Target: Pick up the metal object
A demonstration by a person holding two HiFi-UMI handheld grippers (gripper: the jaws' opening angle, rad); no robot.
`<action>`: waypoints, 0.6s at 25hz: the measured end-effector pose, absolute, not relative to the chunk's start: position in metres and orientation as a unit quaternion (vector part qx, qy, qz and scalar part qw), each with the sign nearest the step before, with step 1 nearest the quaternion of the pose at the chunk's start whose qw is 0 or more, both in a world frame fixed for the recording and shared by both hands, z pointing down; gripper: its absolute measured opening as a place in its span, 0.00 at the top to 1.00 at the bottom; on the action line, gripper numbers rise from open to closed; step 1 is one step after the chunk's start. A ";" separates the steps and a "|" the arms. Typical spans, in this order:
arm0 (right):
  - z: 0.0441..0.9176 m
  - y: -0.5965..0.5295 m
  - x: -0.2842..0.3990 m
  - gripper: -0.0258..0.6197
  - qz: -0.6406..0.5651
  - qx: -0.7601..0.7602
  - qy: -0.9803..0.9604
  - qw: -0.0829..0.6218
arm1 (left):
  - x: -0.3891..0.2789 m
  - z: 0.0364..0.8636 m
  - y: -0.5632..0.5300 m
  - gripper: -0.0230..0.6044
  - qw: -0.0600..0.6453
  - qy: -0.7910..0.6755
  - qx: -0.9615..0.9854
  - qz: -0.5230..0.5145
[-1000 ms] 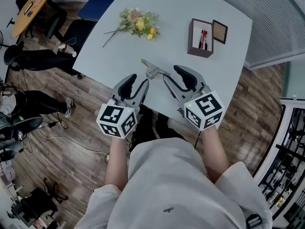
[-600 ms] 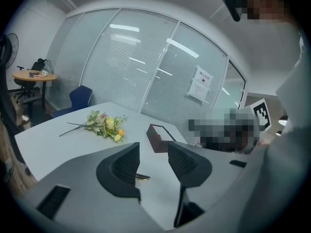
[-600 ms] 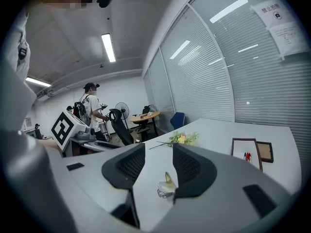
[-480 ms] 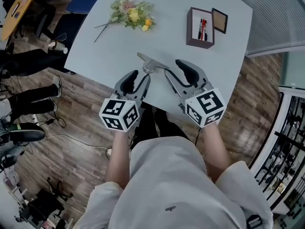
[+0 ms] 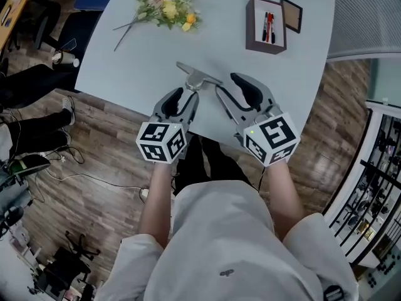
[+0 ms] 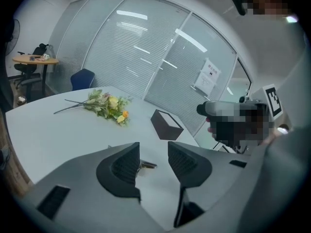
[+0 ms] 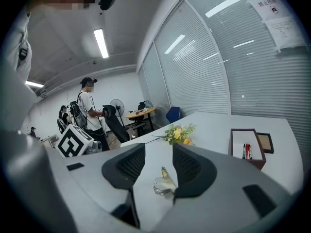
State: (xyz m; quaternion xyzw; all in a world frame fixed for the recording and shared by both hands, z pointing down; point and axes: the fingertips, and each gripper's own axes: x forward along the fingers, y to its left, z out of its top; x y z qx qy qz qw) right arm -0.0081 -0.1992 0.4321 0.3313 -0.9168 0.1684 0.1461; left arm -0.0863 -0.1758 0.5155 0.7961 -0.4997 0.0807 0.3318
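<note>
The metal object (image 5: 197,79), a small shiny clip-like piece with a flat handle, lies on the pale grey table (image 5: 138,55) near its front edge. My left gripper (image 5: 182,100) is open just behind and left of it, empty. Just right of the object, my right gripper (image 5: 229,89) is also open and holds nothing. In the left gripper view only the object's end (image 6: 146,165) shows in the gap of the left gripper (image 6: 154,155). The right gripper view has the object (image 7: 164,183) low between the jaws of the right gripper (image 7: 159,163).
A flower bunch (image 5: 164,8) lies at the table's far left. A brown box with pens (image 5: 267,33) and a small frame (image 5: 292,15) stand at the far right. The table's front edge runs just under the grippers. A person (image 7: 90,109) stands among chairs beyond the table.
The head view has drifted, so the table sits higher and further left in the picture. Both grippers stay open and close to the metal object, edged slightly nearer.
</note>
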 end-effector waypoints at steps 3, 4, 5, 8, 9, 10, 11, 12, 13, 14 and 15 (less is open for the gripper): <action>0.441 -0.200 -0.007 0.71 0.178 0.336 -0.913 0.152 | -0.086 0.541 -0.176 0.69 0.354 -0.501 0.785 0.086; 0.444 -0.200 -0.007 0.71 0.180 0.337 -0.911 0.154 | -0.086 0.548 -0.176 0.69 0.363 -0.501 0.781 0.085; 0.447 -0.200 -0.007 0.71 0.183 0.338 -0.910 0.156 | -0.086 0.555 -0.176 0.69 0.372 -0.500 0.778 0.084; 0.456 -0.201 -0.006 0.71 0.190 0.342 -0.906 0.163 | -0.088 0.572 -0.178 0.69 0.399 -0.498 0.766 0.073; 0.459 -0.200 -0.005 0.71 0.193 0.343 -0.904 0.165 | -0.089 0.577 -0.179 0.69 0.414 -0.497 0.760 0.063; 0.462 -0.200 -0.004 0.71 0.196 0.344 -0.903 0.167 | -0.090 0.581 -0.180 0.69 0.428 -0.496 0.753 0.052; 0.465 -0.199 -0.003 0.71 0.198 0.344 -0.902 0.169 | -0.091 0.586 -0.181 0.69 0.439 -0.497 0.747 0.044; 0.467 -0.198 -0.003 0.71 0.201 0.344 -0.901 0.171 | -0.092 0.590 -0.182 0.69 0.448 -0.498 0.742 0.038; 0.469 -0.197 -0.002 0.71 0.203 0.345 -0.900 0.173 | -0.092 0.593 -0.183 0.69 0.455 -0.498 0.737 0.034; 0.471 -0.197 -0.001 0.71 0.205 0.346 -0.899 0.174 | -0.093 0.597 -0.183 0.69 0.462 -0.498 0.733 0.029; 0.473 -0.197 0.000 0.71 0.207 0.347 -0.898 0.175 | -0.093 0.601 -0.184 0.69 0.471 -0.498 0.728 0.023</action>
